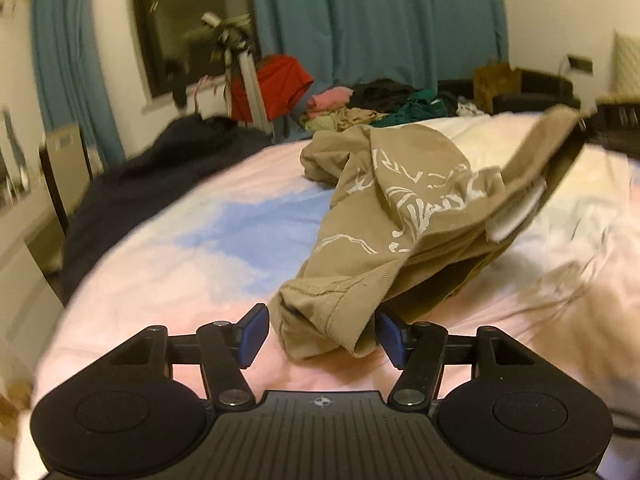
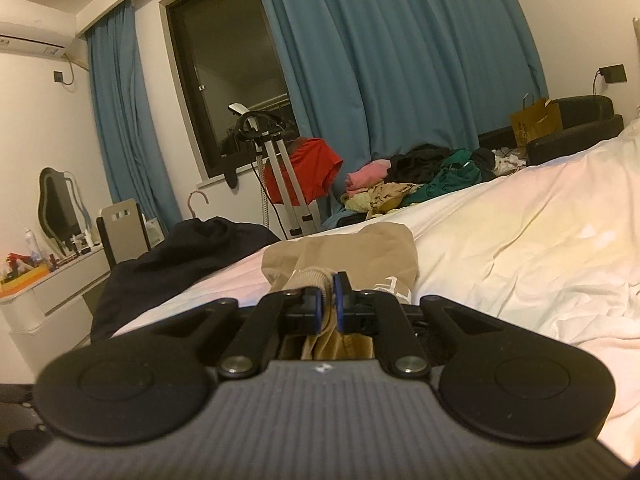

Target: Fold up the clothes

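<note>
A tan t-shirt with white print (image 1: 400,204) lies bunched on the pink, white and blue bed cover (image 1: 168,264). My left gripper (image 1: 320,330) is open, its blue pads on either side of a folded edge of the shirt. My right gripper (image 2: 327,292) is shut on the shirt's ribbed collar (image 2: 318,276); the shirt's body (image 2: 372,248) stretches away from it over the bed. In the left wrist view the right gripper (image 1: 588,124) holds the far end of the shirt lifted at the upper right.
A dark garment (image 2: 192,248) lies on the bed's left edge. A pile of mixed clothes (image 2: 416,184) sits at the far end. A red shirt on a stand (image 2: 308,172), a white dresser (image 2: 48,292) and blue curtains (image 2: 400,60) are beyond.
</note>
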A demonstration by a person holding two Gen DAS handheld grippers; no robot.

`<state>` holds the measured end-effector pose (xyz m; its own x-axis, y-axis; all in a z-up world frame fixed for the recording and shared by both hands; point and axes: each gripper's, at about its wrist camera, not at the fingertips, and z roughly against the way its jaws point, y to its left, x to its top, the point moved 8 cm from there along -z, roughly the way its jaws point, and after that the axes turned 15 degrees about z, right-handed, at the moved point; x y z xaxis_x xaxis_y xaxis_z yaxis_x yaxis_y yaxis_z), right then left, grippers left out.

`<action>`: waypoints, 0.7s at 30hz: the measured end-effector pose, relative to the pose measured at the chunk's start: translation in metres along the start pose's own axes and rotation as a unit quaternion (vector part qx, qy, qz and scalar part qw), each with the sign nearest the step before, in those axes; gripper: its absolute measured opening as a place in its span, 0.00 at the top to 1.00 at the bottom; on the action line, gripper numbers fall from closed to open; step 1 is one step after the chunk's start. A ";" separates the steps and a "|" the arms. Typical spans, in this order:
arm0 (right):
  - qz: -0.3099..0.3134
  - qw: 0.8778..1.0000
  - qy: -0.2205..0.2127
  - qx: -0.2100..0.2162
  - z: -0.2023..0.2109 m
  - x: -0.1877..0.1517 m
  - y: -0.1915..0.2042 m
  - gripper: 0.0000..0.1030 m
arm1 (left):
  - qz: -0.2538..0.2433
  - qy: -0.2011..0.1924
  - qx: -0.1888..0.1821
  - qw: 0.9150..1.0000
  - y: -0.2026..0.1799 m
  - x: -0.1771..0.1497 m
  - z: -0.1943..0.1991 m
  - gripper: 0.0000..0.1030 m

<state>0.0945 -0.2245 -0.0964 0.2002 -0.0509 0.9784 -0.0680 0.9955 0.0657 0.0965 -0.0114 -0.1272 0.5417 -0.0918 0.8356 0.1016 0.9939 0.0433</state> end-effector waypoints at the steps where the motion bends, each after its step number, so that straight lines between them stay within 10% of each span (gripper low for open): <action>1: -0.001 1.000 0.001 0.000 0.000 0.000 0.000 0.91 | -0.012 -0.006 0.006 1.000 -0.002 0.000 -0.001 0.36; 9: 0.004 0.999 0.039 -0.008 -0.006 -0.016 0.001 0.90 | -0.006 -0.050 0.090 0.995 0.014 0.019 -0.021 0.33; 21: 0.051 0.974 0.217 -0.027 -0.041 -0.085 0.007 0.69 | 0.118 -0.142 0.085 0.979 0.052 0.057 0.024 0.30</action>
<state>0.1173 -0.2104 -0.1875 0.5908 0.0752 0.8033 -0.0592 0.9970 -0.0498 0.1130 0.0367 -0.0642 0.2762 0.1379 0.9512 -0.1509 0.9836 -0.0988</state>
